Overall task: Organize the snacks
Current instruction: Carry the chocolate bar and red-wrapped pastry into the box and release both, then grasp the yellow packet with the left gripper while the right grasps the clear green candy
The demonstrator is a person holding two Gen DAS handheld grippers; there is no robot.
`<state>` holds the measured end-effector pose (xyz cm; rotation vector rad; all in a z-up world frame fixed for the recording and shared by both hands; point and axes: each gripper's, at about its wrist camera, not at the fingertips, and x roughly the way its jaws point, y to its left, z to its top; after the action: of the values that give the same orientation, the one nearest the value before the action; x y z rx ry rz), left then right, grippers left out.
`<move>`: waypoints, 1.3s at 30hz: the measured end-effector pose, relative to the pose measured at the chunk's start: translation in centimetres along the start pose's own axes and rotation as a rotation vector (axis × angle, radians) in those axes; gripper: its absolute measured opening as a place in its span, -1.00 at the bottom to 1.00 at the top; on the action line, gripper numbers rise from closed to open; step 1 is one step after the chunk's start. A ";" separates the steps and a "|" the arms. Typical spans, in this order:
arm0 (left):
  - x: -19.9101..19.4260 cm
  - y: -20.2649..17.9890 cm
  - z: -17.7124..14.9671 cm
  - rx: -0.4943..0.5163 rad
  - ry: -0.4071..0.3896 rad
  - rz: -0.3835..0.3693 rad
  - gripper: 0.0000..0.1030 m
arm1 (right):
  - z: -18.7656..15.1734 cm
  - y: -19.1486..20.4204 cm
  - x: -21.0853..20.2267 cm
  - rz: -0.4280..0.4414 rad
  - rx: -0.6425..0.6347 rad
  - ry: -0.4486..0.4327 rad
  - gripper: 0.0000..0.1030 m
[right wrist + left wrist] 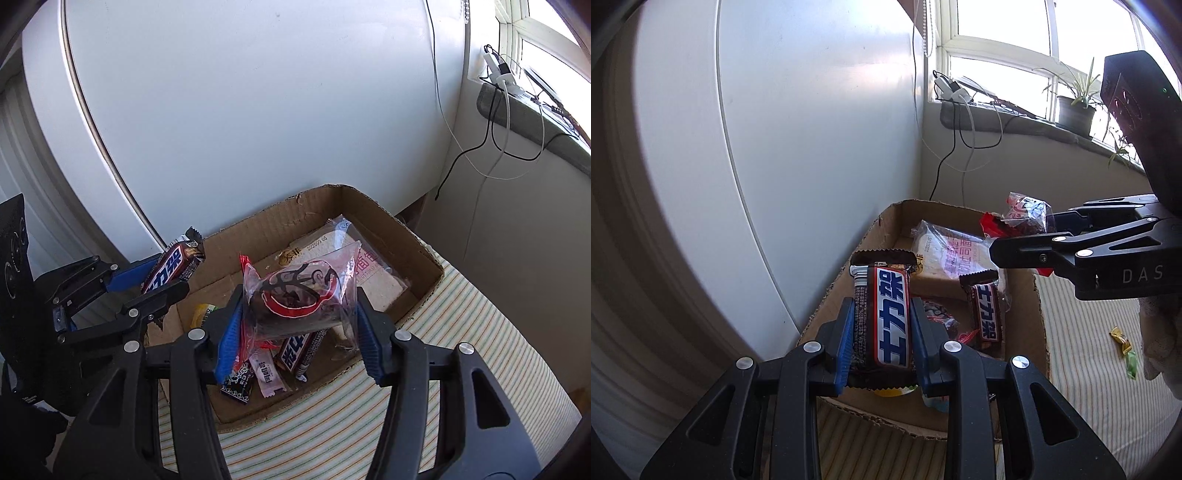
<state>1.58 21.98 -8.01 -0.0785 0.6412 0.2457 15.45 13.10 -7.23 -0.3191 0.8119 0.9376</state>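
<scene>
The left gripper [882, 332] is clamped narrowly on a brown chocolate bar [888, 317], holding it lengthwise between the blue pads above the near left corner of the cardboard box [424, 254]. To its right, the right gripper [299, 317] grips a clear-wrapped dark cake [295, 299] over the box's middle, jaws about half spread against the wrapper. Below both tools, 1 more chocolate bar [986, 314] and a flat white packet [945, 251] lie inside the box.

- Chocolate bar [884, 317]: brown wrapper, white band, blue lettering.
- Cardboard box [373, 206]: plain brown.
- Worktop cloth [461, 369]: cream, thin green and orange stripes.
- Clear packet [299, 295]: dark cake, red-and-black print.
</scene>
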 end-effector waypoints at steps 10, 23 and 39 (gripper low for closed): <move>-0.5 0.2 0.0 -0.008 -0.005 -0.003 -0.40 | 0.3 -0.8 0.3 -0.018 0.027 -0.011 0.55; -1.9 -0.4 0.3 -0.007 -0.016 0.006 -0.40 | -0.5 -0.9 -2.0 -0.034 0.029 -0.038 0.55; -4.6 -4.4 0.7 0.032 -0.049 -0.054 -0.21 | -4.2 -2.2 -9.4 -0.082 0.026 -0.117 0.55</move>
<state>-0.45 16.86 -4.70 -0.0585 0.5935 0.1848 12.07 3.90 -3.31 -0.2706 0.6985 0.8602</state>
